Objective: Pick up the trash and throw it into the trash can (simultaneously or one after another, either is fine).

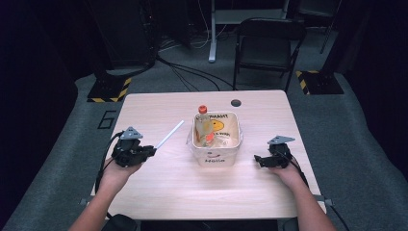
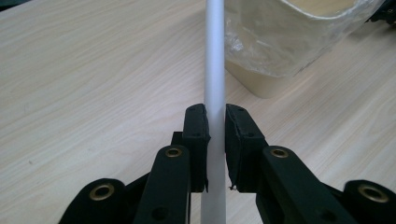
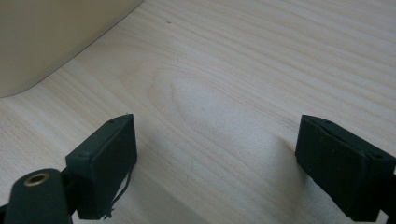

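Note:
A thin white rod point(image 1: 169, 134) slants up and away from my left gripper point(image 1: 150, 151), which is shut on its lower end. In the left gripper view the rod point(image 2: 215, 60) runs straight up between the black pads point(image 2: 196, 135), which press on both its sides. A cream tub point(image 1: 216, 139) with a yellow face print stands mid-table, lined with clear plastic, with a small red-capped bottle point(image 1: 203, 110) at its far left corner. The tub's wall point(image 2: 289, 42) lies just right of the rod. My right gripper point(image 1: 258, 160) rests to the right of the tub, open, with only bare tabletop between its fingers point(image 3: 105, 161).
The light wood table point(image 1: 159, 187) has a round cable hole point(image 1: 235, 102) near its far edge. Behind it stand a black folding chair point(image 1: 267, 45) and cables on the grey floor. The tub's corner point(image 3: 51, 37) shows up close in the right gripper view.

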